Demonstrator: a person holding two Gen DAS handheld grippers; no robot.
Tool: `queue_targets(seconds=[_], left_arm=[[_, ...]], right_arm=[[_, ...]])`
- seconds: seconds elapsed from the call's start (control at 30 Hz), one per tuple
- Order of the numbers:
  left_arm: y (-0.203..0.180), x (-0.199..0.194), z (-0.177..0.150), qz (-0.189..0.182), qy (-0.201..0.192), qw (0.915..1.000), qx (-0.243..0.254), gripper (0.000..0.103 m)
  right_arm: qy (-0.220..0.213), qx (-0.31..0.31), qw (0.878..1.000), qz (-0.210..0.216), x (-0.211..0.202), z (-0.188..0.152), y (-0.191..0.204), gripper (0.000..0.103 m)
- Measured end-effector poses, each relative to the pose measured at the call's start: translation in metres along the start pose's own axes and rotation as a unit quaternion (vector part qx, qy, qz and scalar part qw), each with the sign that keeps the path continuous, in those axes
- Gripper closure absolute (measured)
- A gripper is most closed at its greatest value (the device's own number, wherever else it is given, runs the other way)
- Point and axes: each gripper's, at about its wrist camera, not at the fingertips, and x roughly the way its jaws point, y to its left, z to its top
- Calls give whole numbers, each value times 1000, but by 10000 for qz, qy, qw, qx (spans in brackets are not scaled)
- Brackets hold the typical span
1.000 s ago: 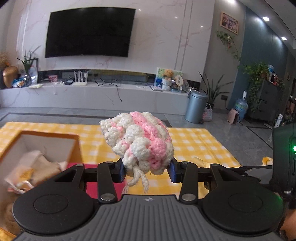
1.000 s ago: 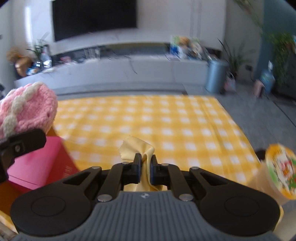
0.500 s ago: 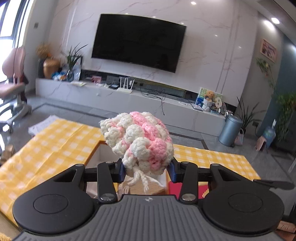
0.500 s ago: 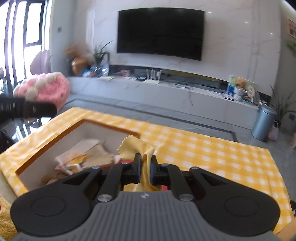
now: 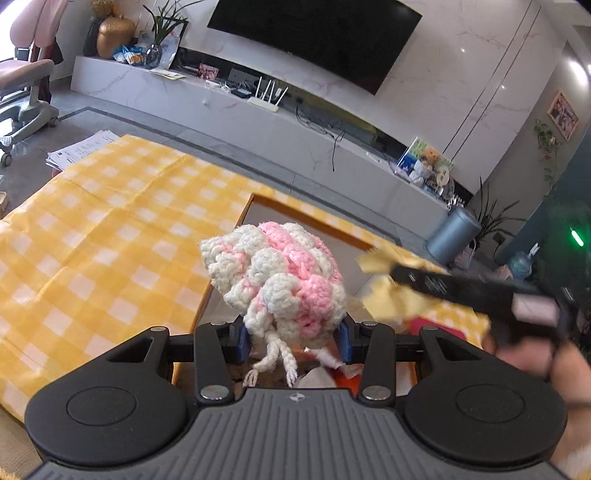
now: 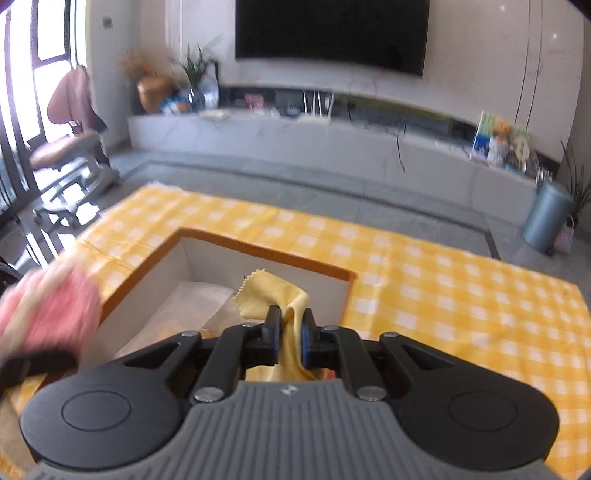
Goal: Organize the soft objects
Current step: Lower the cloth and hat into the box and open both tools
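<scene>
1. Left wrist view: the left hand-held gripper is clamped on a pink-and-white crocheted hat, its yarn ties dangling below the pads.
2. It hangs over the near edge of an open cardboard box standing on the surface, which wears a yellow-and-white checked cloth.
3. At the right, blurred, the right hand-held gripper carries a yellow cloth over the same box.
4. Right wrist view: the pads are pinched together on the yellow cloth, above the box interior; loose wrappings lie inside.
5. The room: a wall-mounted television, a long pale media console, a grey bin, a pink office chair by the window.
</scene>
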Motion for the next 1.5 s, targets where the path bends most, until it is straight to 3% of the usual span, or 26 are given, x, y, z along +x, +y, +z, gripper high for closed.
queue_targets(seconds=[0.1,0.17,0.23,0.3,0.37,0.57,0.77,1.0,1.1,1.2,1.37,1.5], left_arm=[[-1,4,-5,556,-39,9981,279,54],[-1,4,-6,698,-35,9969,349,54],[-1,5,-7,695,56,9969,360,54],[0,7,-7,830,120,9956,415,54],[0,6,-8,721,202,9962,444,54],[-12,4,-13,517,314,9945,858,53],[-26,14,-26,483,623,9884,1299,53],[-31,21,-30,625,724,9849,1440,49],[-31,20,-28,636,711,9854,1411,45],[-31,18,-26,690,633,9865,1341,39],[-33,16,-22,705,585,9866,1349,19],[-40,5,-20,767,363,9843,1545,14]], right_arm=[[274,-149,9993,-221,36,13,12,94],[458,-449,9966,-512,56,17,22,92],[491,-611,9937,-807,69,19,28,78],[419,-671,9911,-1071,70,20,32,40],[224,-652,9904,-1196,60,18,32,27],[-201,-410,9935,-1047,11,9,22,18],[-322,-377,9946,-910,-31,-16,13,16],[-222,-1016,9886,-1086,-45,-47,21,16],[-148,-1006,9863,-1295,-47,-58,23,16],[-149,-639,9901,-1241,-53,-64,14,16],[-259,50,9941,-1056,-63,-66,5,16],[-360,-32,9933,-1096,-75,-69,6,16]])
